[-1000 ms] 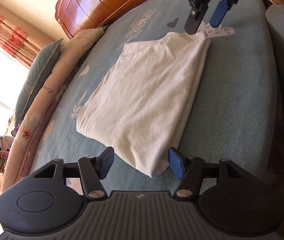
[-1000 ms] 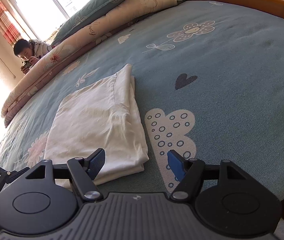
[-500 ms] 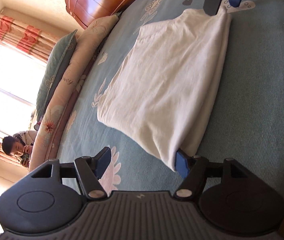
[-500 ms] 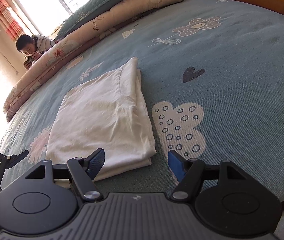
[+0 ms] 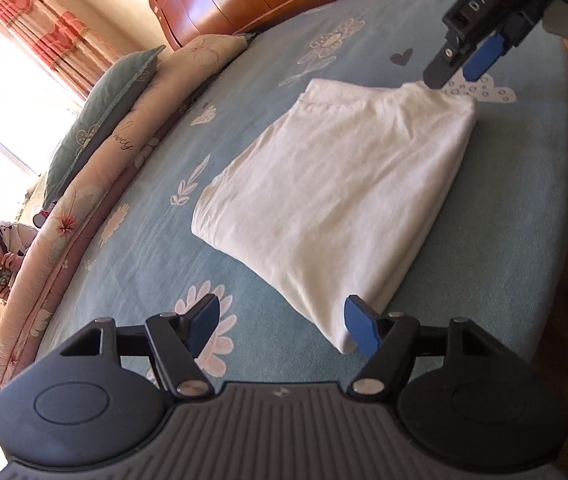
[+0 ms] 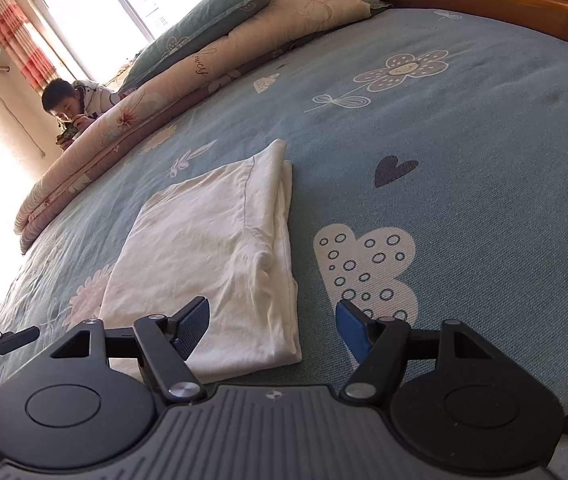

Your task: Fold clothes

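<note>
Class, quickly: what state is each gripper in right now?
Left gripper: open, holding nothing; shirt corner beside one pad.
Right gripper: open, empty.

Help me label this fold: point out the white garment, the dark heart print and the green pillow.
white garment [image 6: 212, 248], right wrist view, middle of its top layer.
dark heart print [image 6: 394, 169], right wrist view, its centre.
green pillow [image 5: 96, 120], left wrist view, its broad face.

Strong daylight pours in from the window, which is blown out to white in both views. The bedspread ahead of the fingers is evenly lit and sharp. Fisheye distortion bends the edges; corners darken.
</note>
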Available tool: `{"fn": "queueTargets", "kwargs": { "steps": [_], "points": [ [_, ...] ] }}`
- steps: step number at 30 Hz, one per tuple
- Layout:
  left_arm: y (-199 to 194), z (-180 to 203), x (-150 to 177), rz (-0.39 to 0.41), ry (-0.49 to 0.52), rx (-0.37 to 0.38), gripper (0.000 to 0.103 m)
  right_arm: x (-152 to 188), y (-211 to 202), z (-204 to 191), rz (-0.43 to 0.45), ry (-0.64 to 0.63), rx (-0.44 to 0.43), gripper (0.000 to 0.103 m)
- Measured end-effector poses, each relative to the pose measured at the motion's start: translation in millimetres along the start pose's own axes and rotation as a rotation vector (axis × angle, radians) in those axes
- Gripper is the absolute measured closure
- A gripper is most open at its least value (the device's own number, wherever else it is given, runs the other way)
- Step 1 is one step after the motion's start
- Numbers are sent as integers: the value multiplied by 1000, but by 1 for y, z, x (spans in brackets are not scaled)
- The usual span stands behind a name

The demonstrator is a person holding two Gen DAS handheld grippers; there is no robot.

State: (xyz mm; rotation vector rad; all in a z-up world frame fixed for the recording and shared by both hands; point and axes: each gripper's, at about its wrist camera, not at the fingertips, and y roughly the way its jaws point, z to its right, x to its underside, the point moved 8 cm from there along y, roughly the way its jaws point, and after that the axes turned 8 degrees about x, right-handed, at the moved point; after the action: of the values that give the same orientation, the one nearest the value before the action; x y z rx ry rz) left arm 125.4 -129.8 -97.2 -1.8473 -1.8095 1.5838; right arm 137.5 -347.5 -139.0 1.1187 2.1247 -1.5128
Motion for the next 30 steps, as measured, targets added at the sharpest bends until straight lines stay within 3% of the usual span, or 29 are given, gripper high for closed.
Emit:
{"fn": "queueTargets", "kwargs": {
  "steps": [2,5,8,12,15,17,19,24,27,30],
  "points": [
    [10,3,-6,38,-67,93,32,-8,0,-1,17,1,11,29],
    [31,10,-2,-3,-169,194,32,-21,-4,1,37,16,7,29],
    [40,20,17,-87,-239,231,32,-28,-8,5,44,32,-5,29],
    [24,-1,26,-106,-373,272,32,-24,0,9,-8,33,-26,29],
    [20,-41,29,-114,-663,364,17,-21,14,8,-84,81,-108,29],
    [29,-64,29,-123,-856,462,15,-23,23,7,-128,109,-151,28],
    [41,-80,28,-126,-967,515,15,-27,32,6,-167,125,-175,27],
    [78,-95,31,-148,-1094,572,15,-40,57,11,-231,157,-228,25],
    [93,-92,32,-157,-1124,616,15,-45,81,15,-292,209,-283,25],
    [102,-93,29,-134,-1121,626,14,-54,97,14,-296,260,-340,25]
  ]
}}
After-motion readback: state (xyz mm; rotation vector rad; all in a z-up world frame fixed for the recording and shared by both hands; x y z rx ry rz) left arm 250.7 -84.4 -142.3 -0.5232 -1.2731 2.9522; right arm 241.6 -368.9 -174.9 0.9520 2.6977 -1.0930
